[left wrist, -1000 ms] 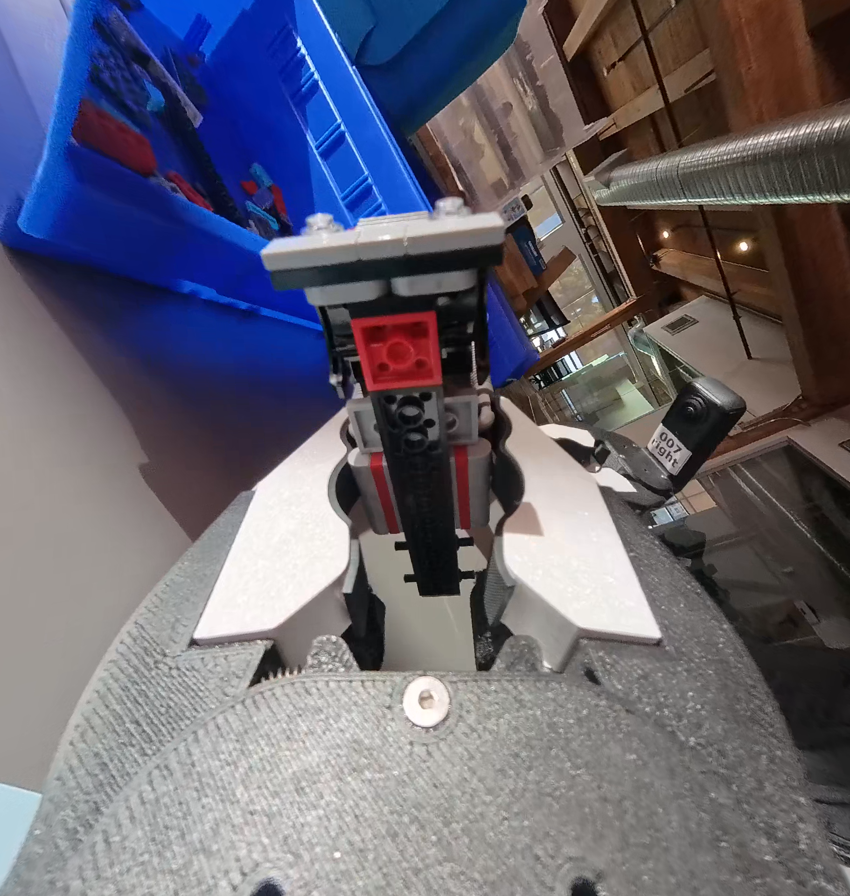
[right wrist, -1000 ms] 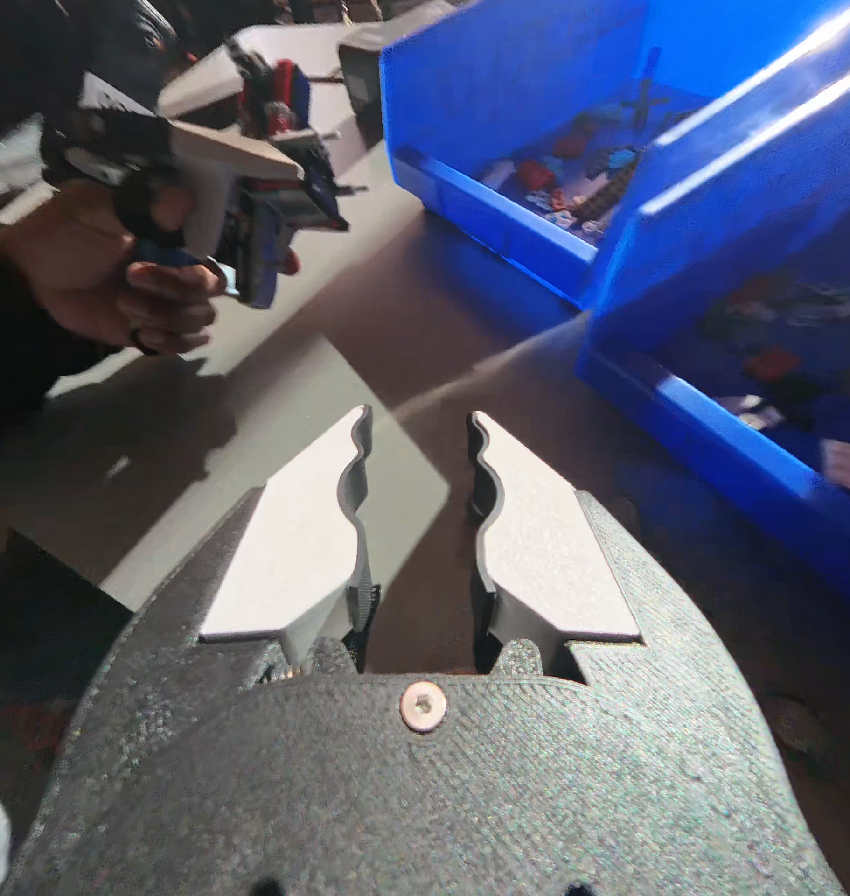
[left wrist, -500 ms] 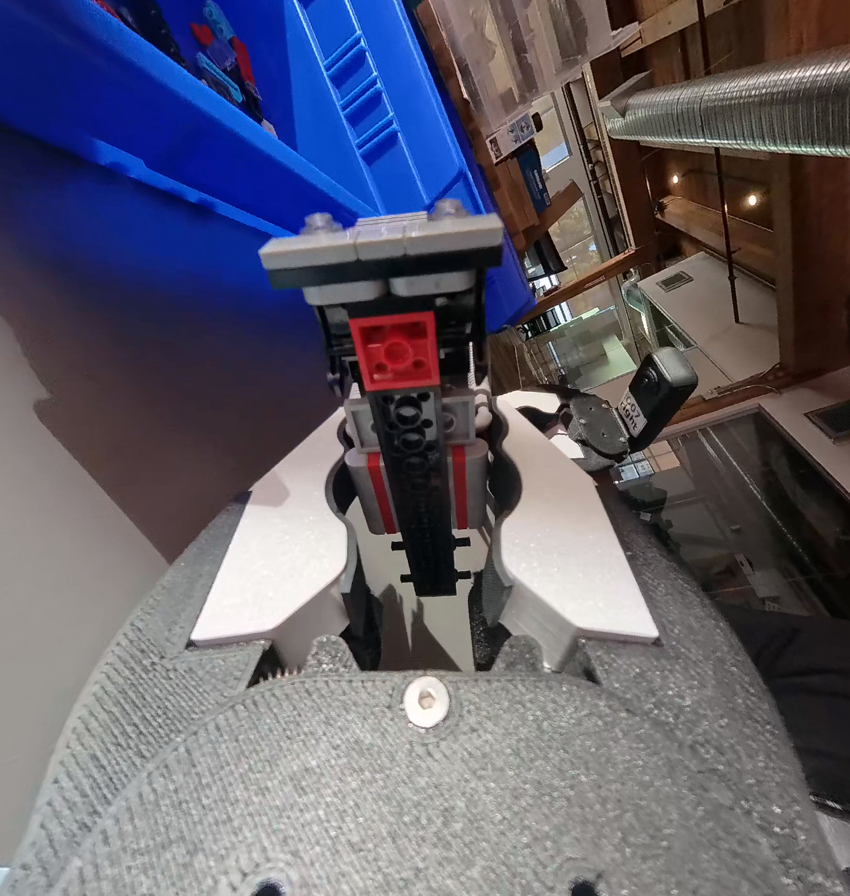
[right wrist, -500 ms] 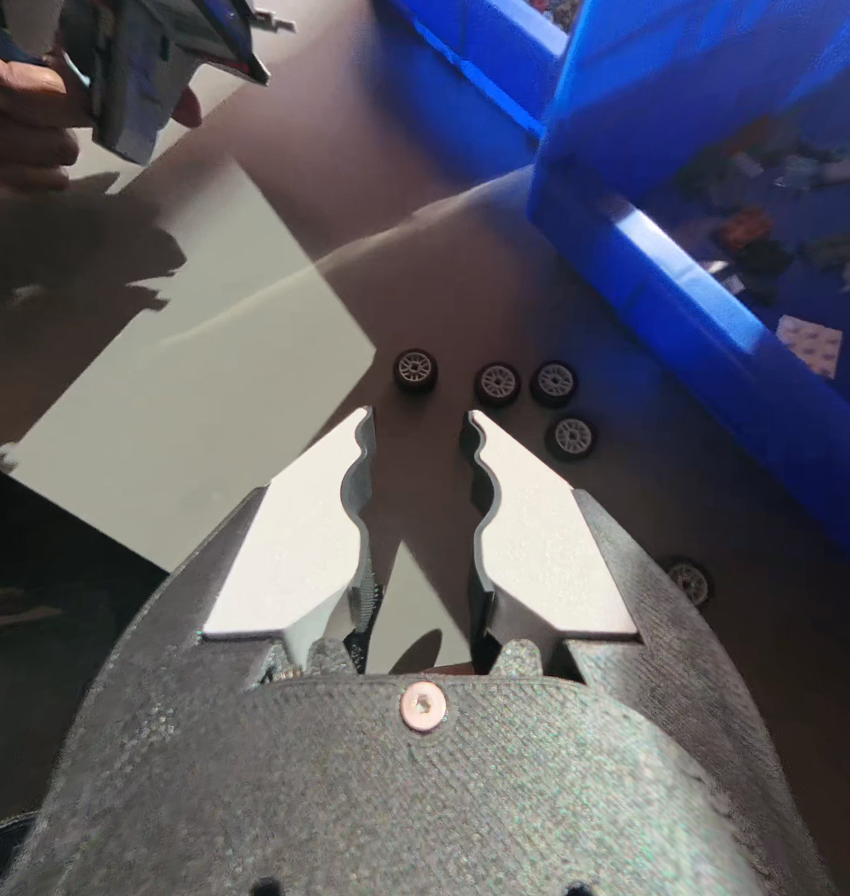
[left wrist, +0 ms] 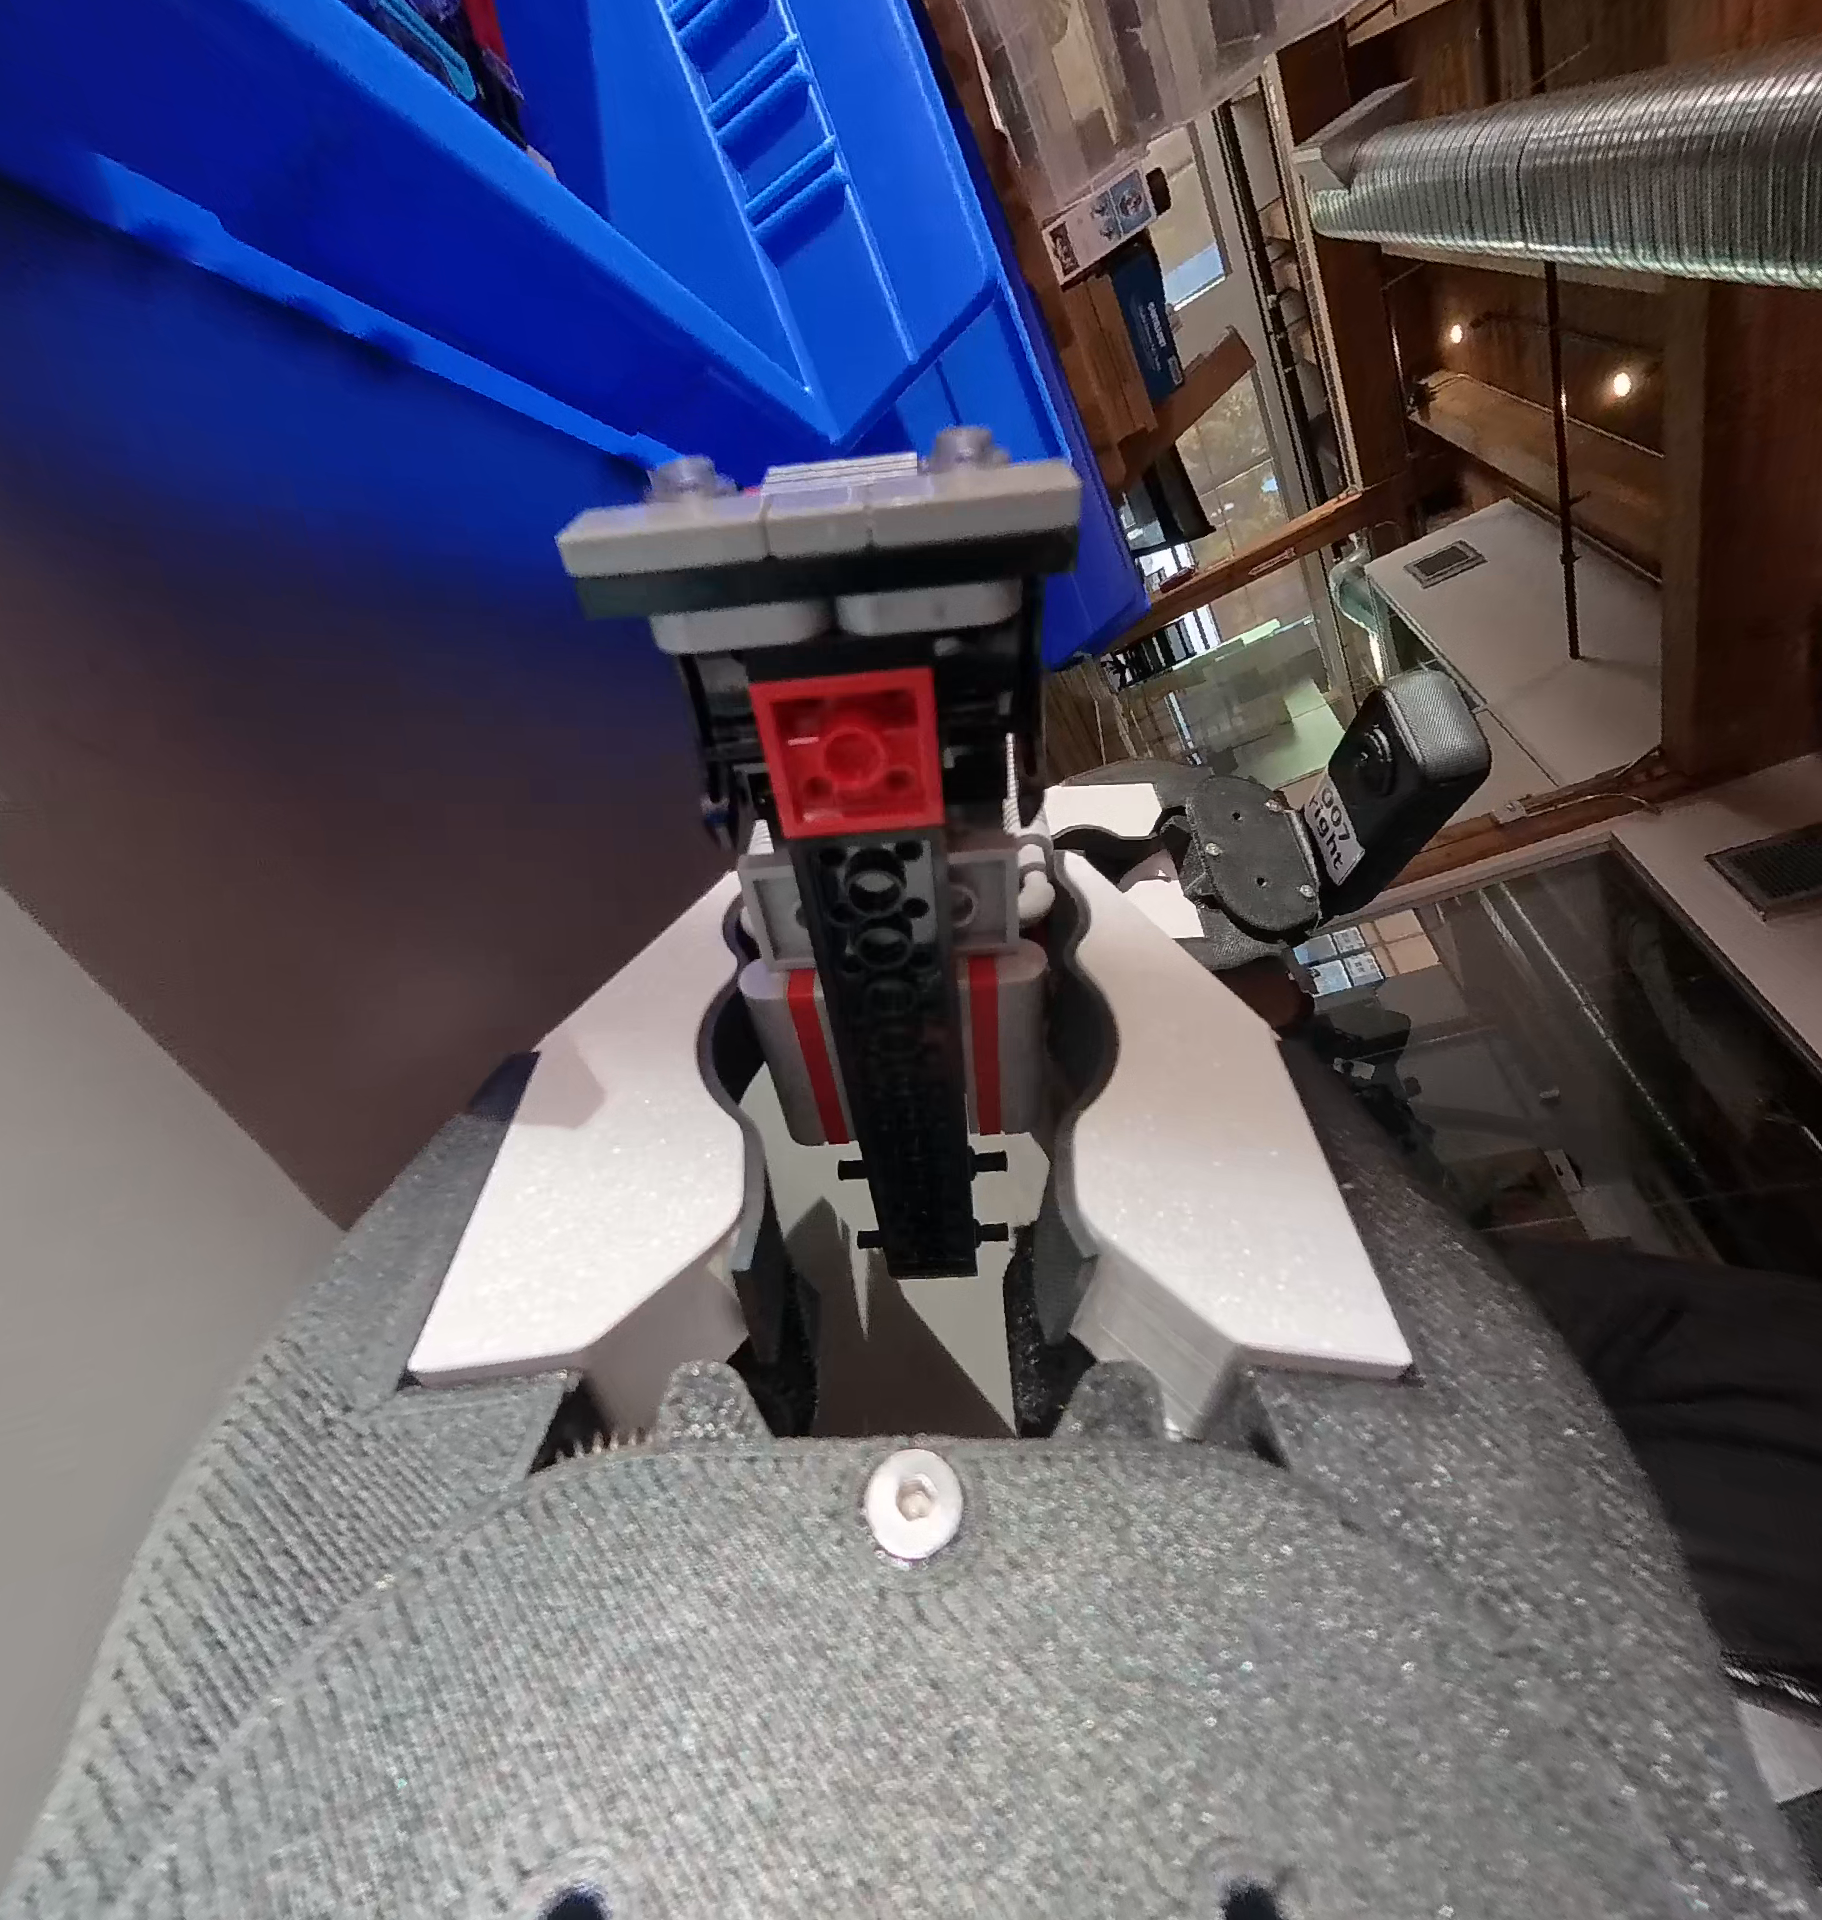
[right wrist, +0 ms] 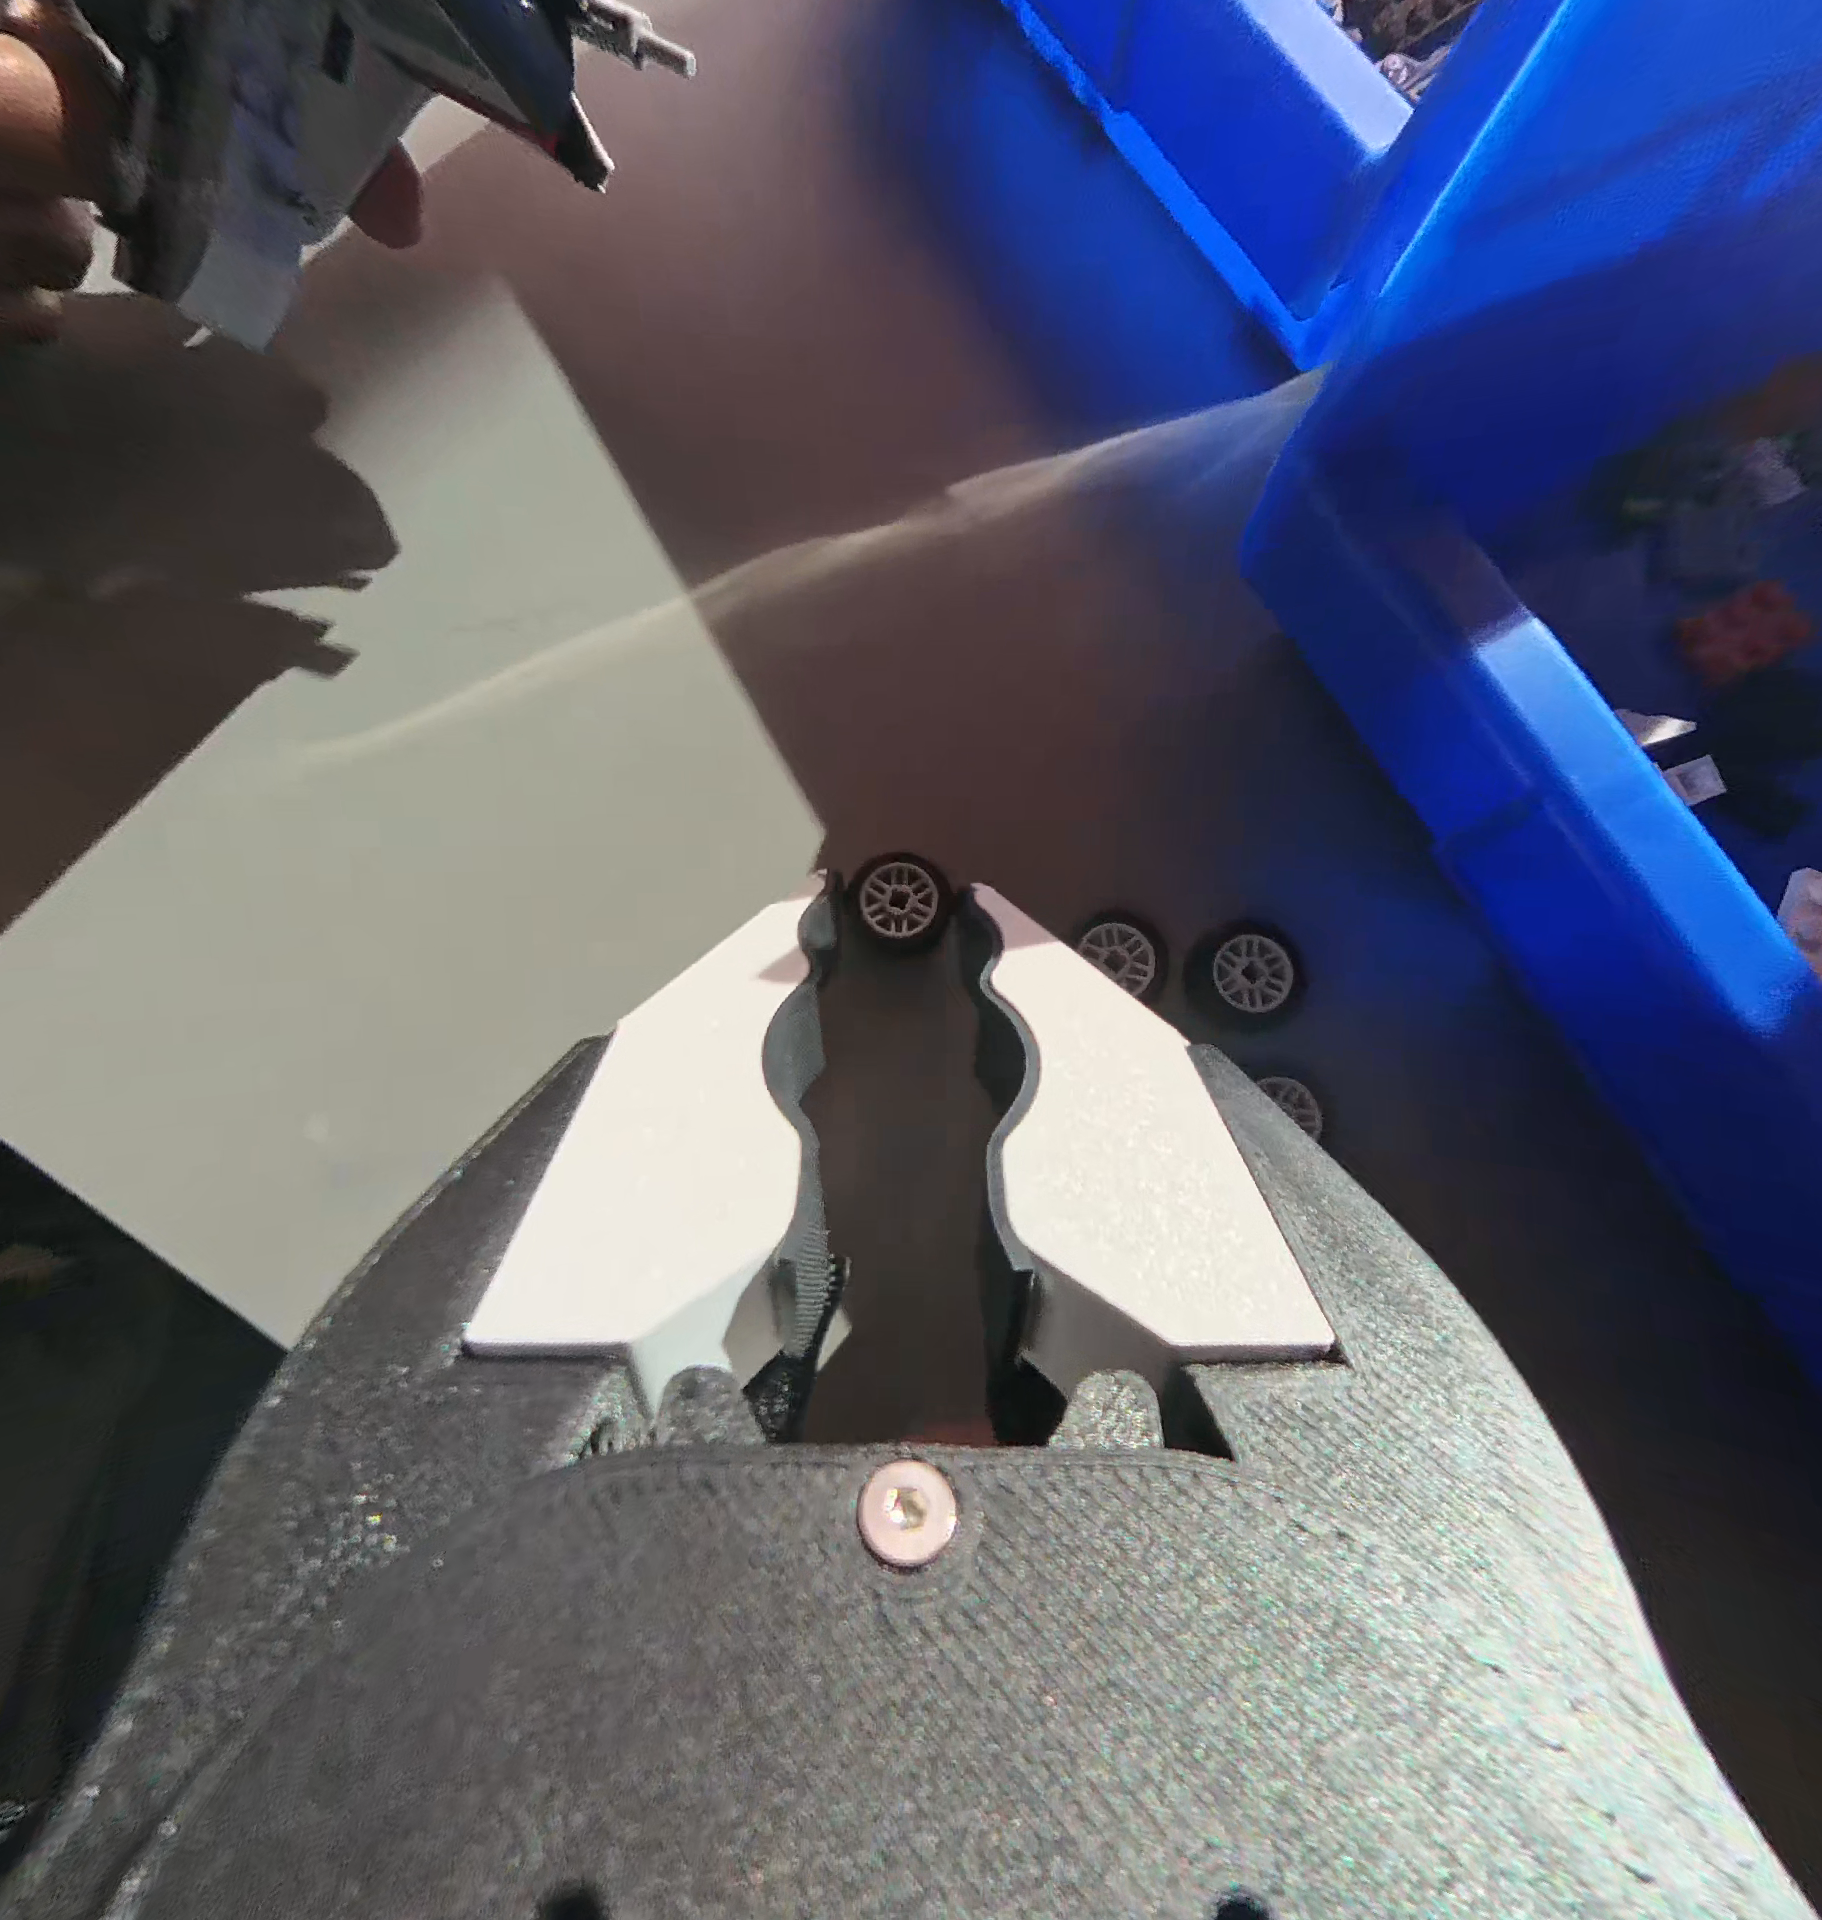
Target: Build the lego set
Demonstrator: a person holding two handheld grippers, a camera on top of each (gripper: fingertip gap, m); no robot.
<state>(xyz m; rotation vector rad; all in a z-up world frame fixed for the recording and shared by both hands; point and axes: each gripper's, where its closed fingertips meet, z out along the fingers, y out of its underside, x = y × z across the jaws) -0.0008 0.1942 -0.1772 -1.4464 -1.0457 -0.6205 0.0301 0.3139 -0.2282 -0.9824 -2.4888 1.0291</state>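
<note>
Your work surface is a smooth table [right wrist: 387,790], pale where sunlight strikes it and brown-grey where shadows fall, with blue plastic bins [right wrist: 1572,582] of loose bricks along its far side. Only your left wrist view shows the room: wooden beams, shelving, a ribbed silver duct [left wrist: 1613,177] and glass partitions, all tipped sideways because you hold that gripper rolled over. In it your left gripper [left wrist: 891,914] is clenched on the partly built lego model [left wrist: 855,831], whose grey sides sit between the white fingers [left wrist: 616,1174]; a black strip runs along its middle, a red square plate lies beyond that, and a grey slab caps the far end. Your right gripper's body and camera [left wrist: 1406,769] appear to the right of the model. Only your right wrist view shows the table top and the small wheels. There your right gripper [right wrist: 894,914] is spread, its tips either side of one wheel [right wrist: 902,896] with a grey spoked hub; whether they touch it, you cannot tell. Two more wheels [right wrist: 1182,961] lie just right of the fingers, and a fourth [right wrist: 1291,1103] is half hidden by the gripper body. At top left your hand [right wrist: 13,177] holds the left gripper and model above the table.
</note>
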